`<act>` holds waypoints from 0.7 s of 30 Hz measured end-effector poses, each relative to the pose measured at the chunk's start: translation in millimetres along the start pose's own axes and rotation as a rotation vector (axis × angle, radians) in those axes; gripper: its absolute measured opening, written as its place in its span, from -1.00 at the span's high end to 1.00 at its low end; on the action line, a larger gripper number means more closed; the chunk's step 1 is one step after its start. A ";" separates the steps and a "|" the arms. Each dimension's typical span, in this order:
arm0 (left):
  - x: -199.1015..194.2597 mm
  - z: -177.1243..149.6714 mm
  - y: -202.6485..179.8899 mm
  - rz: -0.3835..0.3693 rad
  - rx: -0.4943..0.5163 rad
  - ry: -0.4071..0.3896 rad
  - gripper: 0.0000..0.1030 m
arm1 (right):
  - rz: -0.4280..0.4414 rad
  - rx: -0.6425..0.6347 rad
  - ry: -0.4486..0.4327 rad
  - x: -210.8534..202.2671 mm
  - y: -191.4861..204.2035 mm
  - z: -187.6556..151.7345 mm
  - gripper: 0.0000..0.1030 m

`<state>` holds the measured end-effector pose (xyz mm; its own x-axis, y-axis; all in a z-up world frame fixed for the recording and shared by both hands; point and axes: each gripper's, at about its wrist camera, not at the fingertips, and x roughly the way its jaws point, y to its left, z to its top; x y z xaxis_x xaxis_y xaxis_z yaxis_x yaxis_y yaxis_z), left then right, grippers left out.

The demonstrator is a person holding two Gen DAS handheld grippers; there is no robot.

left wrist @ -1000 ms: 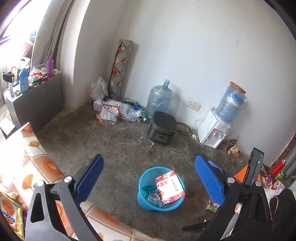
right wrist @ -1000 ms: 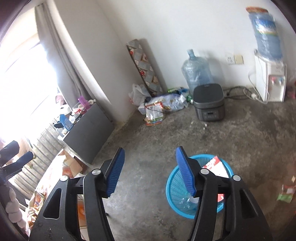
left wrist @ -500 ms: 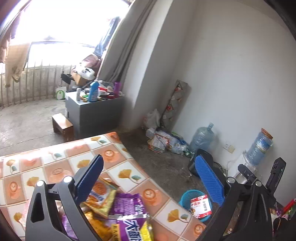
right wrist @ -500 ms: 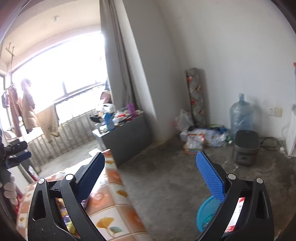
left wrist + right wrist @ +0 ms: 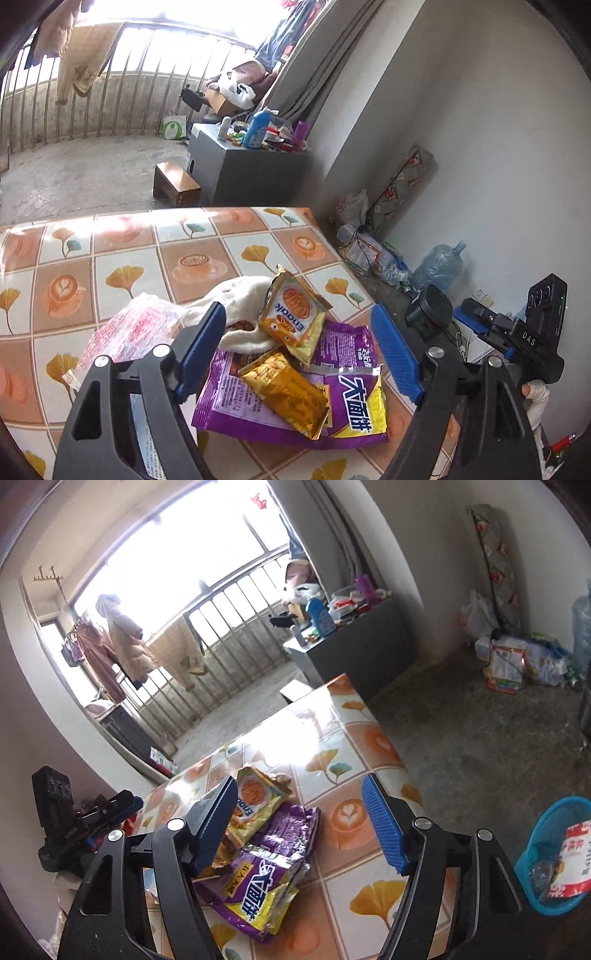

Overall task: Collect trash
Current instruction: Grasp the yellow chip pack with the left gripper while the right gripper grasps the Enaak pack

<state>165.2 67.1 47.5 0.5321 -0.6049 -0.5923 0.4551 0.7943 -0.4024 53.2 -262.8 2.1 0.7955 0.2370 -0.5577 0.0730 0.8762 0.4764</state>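
A pile of snack wrappers lies on the tiled table [image 5: 110, 266]: a big purple bag [image 5: 347, 410], a gold wrapper [image 5: 288, 391], a yellow biscuit wrapper [image 5: 291, 314], a white cloth [image 5: 240, 299] and a clear pink-printed bag [image 5: 133, 328]. My left gripper [image 5: 299, 343] is open and empty, just above the pile. My right gripper [image 5: 299, 823] is open and empty over the purple bag [image 5: 258, 886] and the yellow wrapper [image 5: 255, 801]. The blue trash basket [image 5: 546, 856] stands on the floor at the right, holding a red-and-white packet.
The table's edge [image 5: 399, 760] drops to a concrete floor. A grey cabinet [image 5: 251, 173] with bottles, a wooden stool [image 5: 177, 184], floor clutter [image 5: 513, 661] and a water jug [image 5: 436, 266] stand along the wall. The other gripper's body [image 5: 532, 332] shows at the right.
Both views have swung from the floor and the blue basket up to the table. Both grippers now hover over the wrapper pile, still open.
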 end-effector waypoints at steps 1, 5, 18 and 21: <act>3.4 -4.3 2.2 0.002 -0.009 0.022 -0.41 | 0.014 -0.002 0.031 7.9 5.1 -0.5 -0.21; 11.1 -22.9 8.9 -0.017 -0.059 0.088 -0.26 | 0.068 0.022 0.163 43.6 18.6 -3.5 -0.05; 39.9 -56.9 21.6 -0.047 -0.207 0.266 -0.14 | 0.060 0.164 0.307 114.8 4.5 5.7 0.08; 47.5 -54.4 18.4 -0.031 -0.201 0.275 -0.14 | 0.065 0.190 0.316 123.7 -2.5 6.1 0.07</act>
<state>160.0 56.0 -26.0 0.2950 -0.6133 -0.7327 0.3042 0.7872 -0.5365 155.1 -238.3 -63.9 0.5798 0.4336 -0.6898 0.1623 0.7682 0.6193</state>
